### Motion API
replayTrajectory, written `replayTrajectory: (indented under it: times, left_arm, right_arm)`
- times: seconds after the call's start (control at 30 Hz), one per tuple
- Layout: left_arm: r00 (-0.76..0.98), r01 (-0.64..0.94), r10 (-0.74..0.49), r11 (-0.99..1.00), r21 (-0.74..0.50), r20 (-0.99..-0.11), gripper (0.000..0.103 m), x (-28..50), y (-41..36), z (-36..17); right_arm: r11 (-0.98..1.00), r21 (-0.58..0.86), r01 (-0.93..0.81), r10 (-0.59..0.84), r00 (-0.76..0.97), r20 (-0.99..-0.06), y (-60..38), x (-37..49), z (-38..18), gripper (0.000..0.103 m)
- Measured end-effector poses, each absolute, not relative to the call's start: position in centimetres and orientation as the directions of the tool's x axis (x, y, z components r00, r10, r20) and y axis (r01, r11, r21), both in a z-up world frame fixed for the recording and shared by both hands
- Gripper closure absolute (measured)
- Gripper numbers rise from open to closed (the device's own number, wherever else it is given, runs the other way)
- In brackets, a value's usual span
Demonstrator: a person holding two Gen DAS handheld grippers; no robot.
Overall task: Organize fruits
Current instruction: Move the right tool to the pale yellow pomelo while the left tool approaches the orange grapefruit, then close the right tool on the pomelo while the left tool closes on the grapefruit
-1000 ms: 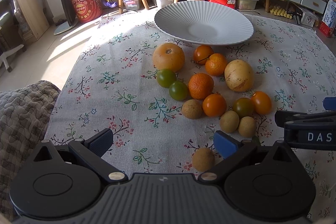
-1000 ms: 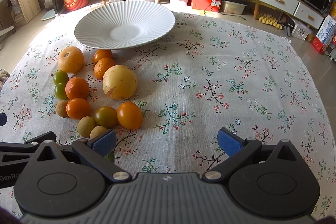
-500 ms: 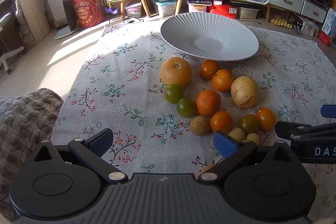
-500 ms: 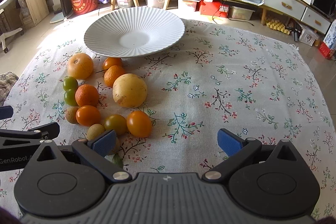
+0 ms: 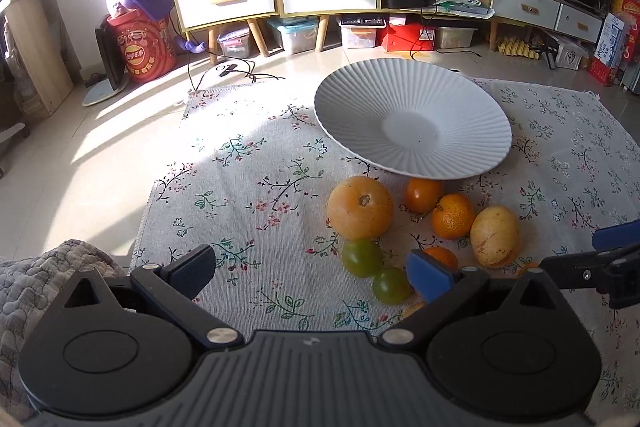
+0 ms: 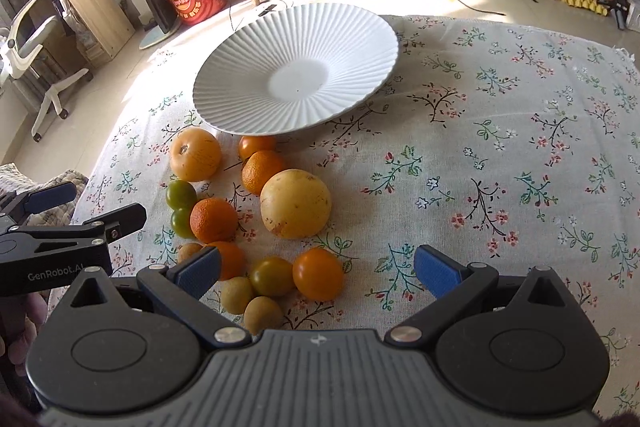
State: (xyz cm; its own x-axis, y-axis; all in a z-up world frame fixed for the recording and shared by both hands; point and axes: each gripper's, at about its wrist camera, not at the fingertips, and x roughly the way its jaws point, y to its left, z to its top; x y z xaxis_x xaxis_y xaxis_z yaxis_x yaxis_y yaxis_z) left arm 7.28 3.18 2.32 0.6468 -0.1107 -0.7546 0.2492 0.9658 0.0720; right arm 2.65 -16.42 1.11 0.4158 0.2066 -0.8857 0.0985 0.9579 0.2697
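Nearby, orange, green, yellow fruits (image 6: 295, 203) clustered, ribbed white plate (image 6: 352, 39) empty.

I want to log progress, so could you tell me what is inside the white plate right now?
Nothing: the white plate shows only bare ribbed surface. All the fruit lies on the cloth. Both views show its whole inside.

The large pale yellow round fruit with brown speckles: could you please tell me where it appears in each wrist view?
Left wrist view: the large pale yellow speckled round fruit sits right of centre, beside the right edge.
Right wrist view: it lies at centre, left of the middle.
Shared landmark: the white ribbed round plate, beyond the fruit in both.
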Motion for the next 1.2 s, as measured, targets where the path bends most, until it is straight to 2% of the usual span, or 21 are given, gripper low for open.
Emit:
replayTrajectory:
  times: [0.1, 0.23, 0.3, 0.37, 0.57, 0.83, 1.2]
  left_arm:
    - [0.646, 0.289, -0.143, 0.955, 0.067, -0.750, 0.011, 8.5, 2.9, 2.0]
    - [0.661, 0.338, -0.185, 0.939, 0.069, -0.727, 0.012, 9.2, 2.7, 1.4]
    - [0.664, 0.351, -0.205, 0.934, 0.058, -0.720, 0.015, 9.7, 2.7, 0.9]
    - [0.663, 0.362, -0.222, 0.931, 0.046, -0.715, 0.024, 10.2, 2.7, 0.7]
    - [0.650, 0.385, -0.262, 0.923, 0.012, -0.713, 0.039, 10.8, 2.4, 0.1]
    - [0.634, 0.398, -0.301, 0.917, -0.033, -0.713, 0.049, 11.4, 2.3, 0.0]
    - [0.624, 0.420, -0.302, 0.907, -0.017, -0.721, 0.049, 11.6, 1.7, -0.2]
  right_arm:
    - [0.936, 0.327, 0.130, 0.255, 0.391, -0.884, -16.9, 3.5, 0.6, 0.002]
    - [0.908, 0.380, 0.178, 0.293, 0.380, -0.878, -17.5, 4.6, -0.2, 0.018]
    - [0.884, 0.424, 0.195, 0.335, 0.367, -0.868, -17.6, 5.1, -0.5, 0.022]
    - [0.869, 0.453, 0.201, 0.365, 0.359, -0.859, -17.5, 5.5, -0.9, 0.030]
    - [0.834, 0.501, 0.232, 0.410, 0.347, -0.843, -17.7, 6.2, -1.7, 0.044]
    - [0.812, 0.520, 0.266, 0.420, 0.353, -0.836, -18.4, 6.2, -2.0, 0.054]
    - [0.807, 0.515, 0.289, 0.403, 0.368, -0.838, -18.3, 5.9, -1.9, 0.056]
